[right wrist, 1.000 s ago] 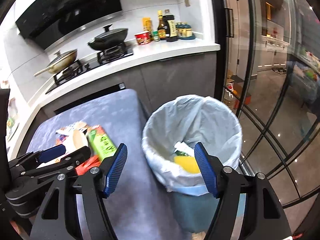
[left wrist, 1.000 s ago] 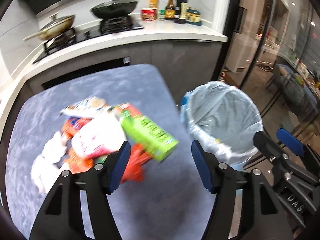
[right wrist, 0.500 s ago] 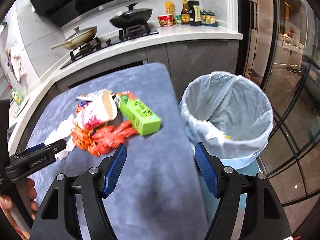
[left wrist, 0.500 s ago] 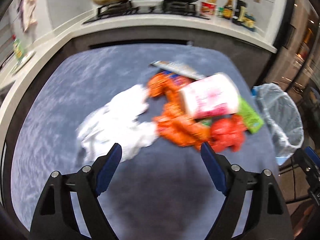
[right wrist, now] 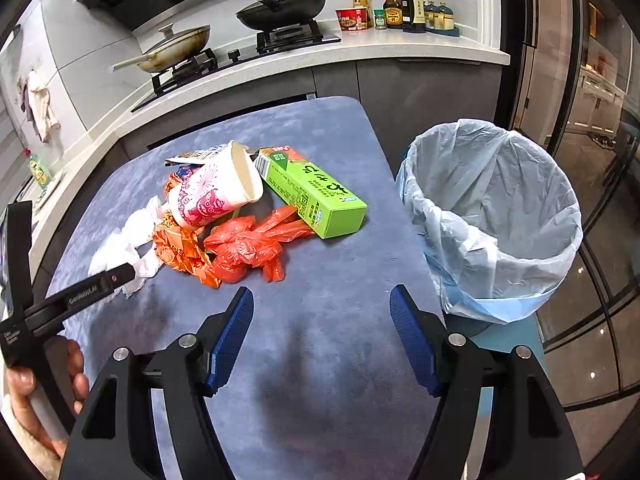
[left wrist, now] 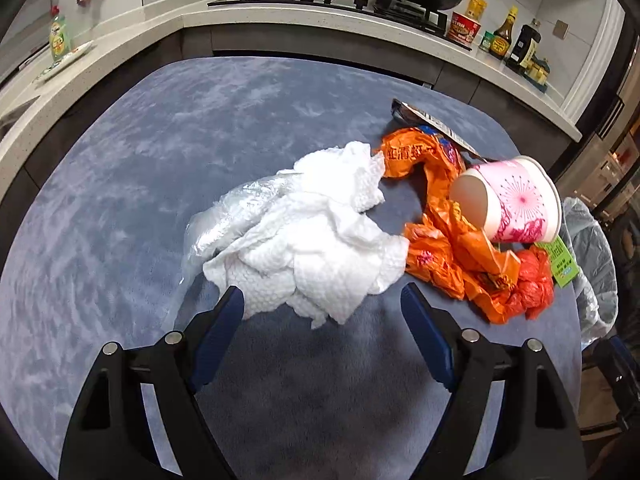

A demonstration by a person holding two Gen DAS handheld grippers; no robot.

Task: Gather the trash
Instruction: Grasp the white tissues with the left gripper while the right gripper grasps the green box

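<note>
In the left wrist view the left gripper (left wrist: 322, 300) fills the bottom of the frame with its jaws spread apart and holding nothing, the crumpled paper towel (left wrist: 316, 240) lying just above and between its tips on the blue desk (left wrist: 140, 160). To the right of the towel sit an orange wrapper (left wrist: 448, 224), a pink paper cup (left wrist: 512, 200) on its side and a red bag (left wrist: 534, 280). In the right wrist view the right gripper (right wrist: 322, 300) hangs over bare desk at lower centre, jaws apart and empty, with a green carton (right wrist: 312, 188) above it (touching the cup) and the lined trash bin (right wrist: 492, 216) at the right, beside the desk's edge.
</note>
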